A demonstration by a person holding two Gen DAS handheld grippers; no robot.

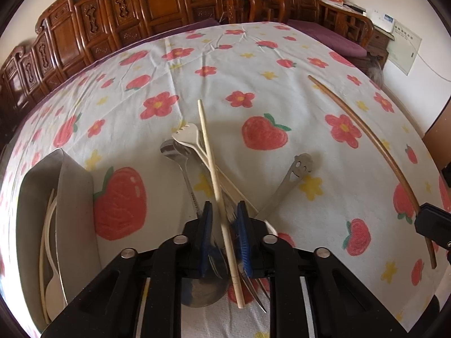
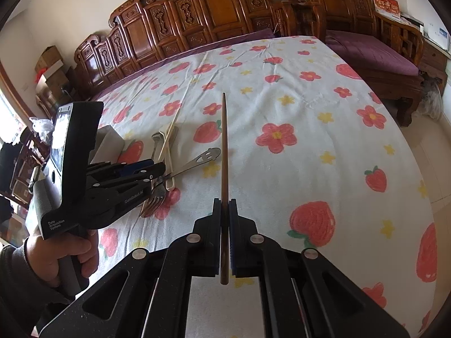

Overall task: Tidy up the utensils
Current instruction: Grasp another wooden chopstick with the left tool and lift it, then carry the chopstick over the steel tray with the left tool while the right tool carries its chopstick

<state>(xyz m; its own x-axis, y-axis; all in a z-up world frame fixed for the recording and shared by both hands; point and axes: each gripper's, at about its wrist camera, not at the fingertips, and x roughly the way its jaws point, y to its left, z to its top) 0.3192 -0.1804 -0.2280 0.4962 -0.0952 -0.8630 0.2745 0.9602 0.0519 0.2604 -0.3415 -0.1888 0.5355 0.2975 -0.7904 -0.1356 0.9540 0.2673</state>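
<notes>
The left claw (image 1: pixel 222 211) narrows around a pale chopstick (image 1: pixel 215 186), the right claw (image 2: pixel 224 207) pinches a brown chopstick (image 2: pixel 224 152); next comes lifting the pale one into the tray (image 1: pixel 76 191).

Both grippers angle downward: the right gripper (image 2: pixel 225 205) has its fingers pressed together, the left gripper (image 1: pixel 224 207) stands narrowly parted.

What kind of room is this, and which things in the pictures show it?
Probably a living room in a home. Carved wooden furniture with a purple seat cushion lines the wall, and a table under a strawberry-print cloth holds loose utensils.
</notes>
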